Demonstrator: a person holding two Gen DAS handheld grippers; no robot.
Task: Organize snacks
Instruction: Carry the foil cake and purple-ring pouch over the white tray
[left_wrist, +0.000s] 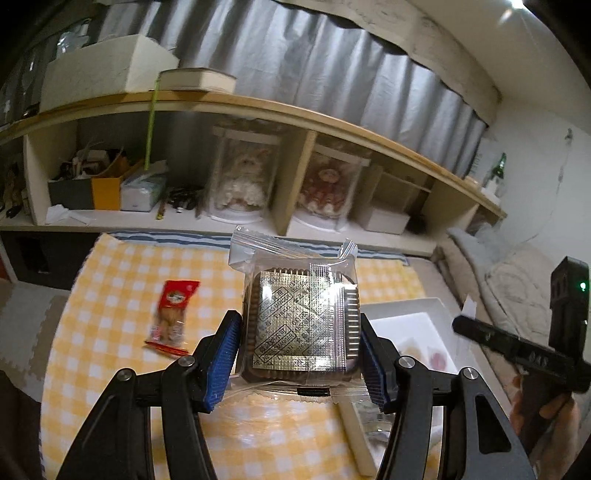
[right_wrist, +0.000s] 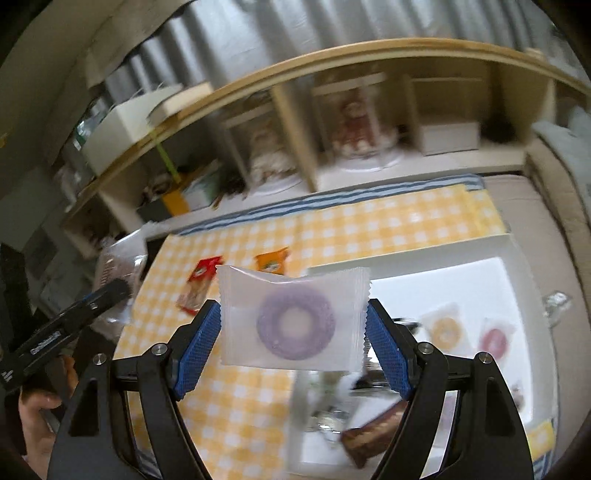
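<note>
My left gripper (left_wrist: 299, 350) is shut on a clear-wrapped square brown cake (left_wrist: 301, 325) with a silver sachet, held above the yellow checked cloth (left_wrist: 110, 295). My right gripper (right_wrist: 293, 336) is shut on a frosted packet with a purple donut (right_wrist: 295, 321), held over the left edge of the white tray (right_wrist: 491, 251). A red snack packet (left_wrist: 173, 314) lies on the cloth; it also shows in the right wrist view (right_wrist: 197, 284), with an orange packet (right_wrist: 273, 260) beside it. The tray holds a yellow donut (right_wrist: 447, 328), a red donut (right_wrist: 495, 341) and a brown bar (right_wrist: 373, 435).
A wooden shelf unit (left_wrist: 288, 173) with boxes and cased dolls stands behind the cloth. The white tray (left_wrist: 417, 306) is at the right in the left wrist view, with the other hand-held gripper (left_wrist: 524, 350) above it. Bedding (left_wrist: 498, 266) lies at the far right.
</note>
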